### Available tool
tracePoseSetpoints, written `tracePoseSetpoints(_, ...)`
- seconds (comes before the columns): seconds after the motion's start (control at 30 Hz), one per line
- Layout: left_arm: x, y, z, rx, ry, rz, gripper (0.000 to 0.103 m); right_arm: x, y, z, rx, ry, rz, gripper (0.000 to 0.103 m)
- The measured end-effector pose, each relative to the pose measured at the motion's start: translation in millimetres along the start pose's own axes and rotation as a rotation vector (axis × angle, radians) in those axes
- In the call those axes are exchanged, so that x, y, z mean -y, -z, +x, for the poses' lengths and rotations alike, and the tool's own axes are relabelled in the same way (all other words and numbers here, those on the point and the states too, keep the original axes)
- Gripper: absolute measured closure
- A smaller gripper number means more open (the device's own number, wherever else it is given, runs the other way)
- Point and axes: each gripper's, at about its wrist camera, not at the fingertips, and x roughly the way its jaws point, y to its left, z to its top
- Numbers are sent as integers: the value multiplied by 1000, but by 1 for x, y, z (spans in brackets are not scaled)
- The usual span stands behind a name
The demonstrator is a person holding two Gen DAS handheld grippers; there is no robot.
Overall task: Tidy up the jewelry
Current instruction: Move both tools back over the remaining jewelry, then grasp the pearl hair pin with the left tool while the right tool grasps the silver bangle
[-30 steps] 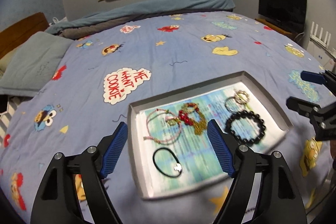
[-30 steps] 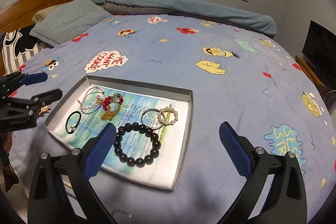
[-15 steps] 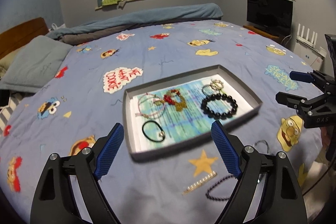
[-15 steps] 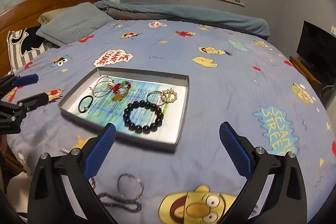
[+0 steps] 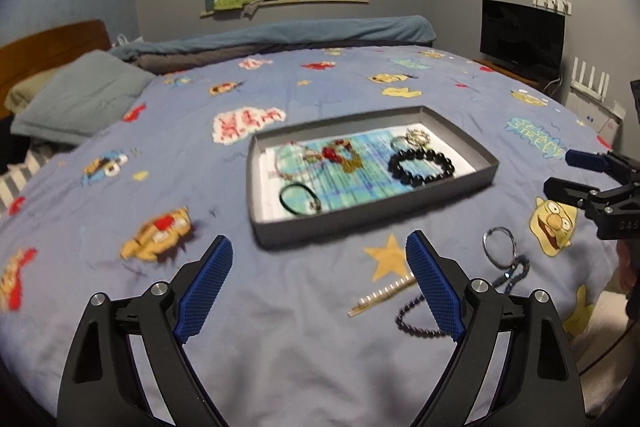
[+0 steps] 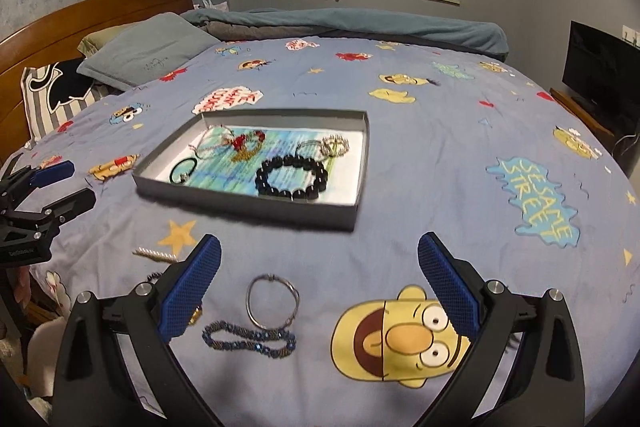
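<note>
Both tools spread wide, nothing between the pads. Left tool [image 5: 318, 287] hovers over the bedspread [image 5: 280, 347] just short of the near wall of the grey tray [image 5: 372, 217]; its right pad covers part of a dark bead strand [image 5: 416, 321], and a gold bar piece [image 5: 382, 295] lies just beside that pad, next to a printed star. Right tool [image 6: 318, 287] hovers over loose pieces on the bedspread: silver bangle [image 6: 272, 301] sits between its fingers, blue beaded bracelet [image 6: 248, 341] just below the bangle and touching or nearly touching it, can't tell which. Same bangle shows right of the left tool in the left wrist view. Tray sits flat on the bed ahead of both tools, lined with a printed sheet. In the tray: black bead bracelet [image 6: 292, 179] on the right half toward the near wall, thin silver ring and a spiky gold ring [image 6: 335, 146] overlapping behind it, red-and-gold tangle [image 6: 248, 143] mid-back, pink cord bracelet [image 5: 290, 163] on the left, black cord loop [image 5: 300, 199] near the front-left corner. Each tool is visible at the edge of the other's view, well apart. Pillows [image 6: 148, 49] and headboard to the left, TV [image 5: 522, 39] far right.
</note>
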Motion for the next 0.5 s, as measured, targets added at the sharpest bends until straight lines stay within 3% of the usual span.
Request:
tracePoseSetpoints(0.3, 12, 39, 28, -32, 21, 5, 15, -5, 33, 10, 4, -7, -43, 6)
tracePoseSetpoints(0.5, 22, 48, 37, -26, 22, 34, 16, -10, 42, 21, -15, -19, -70, 6)
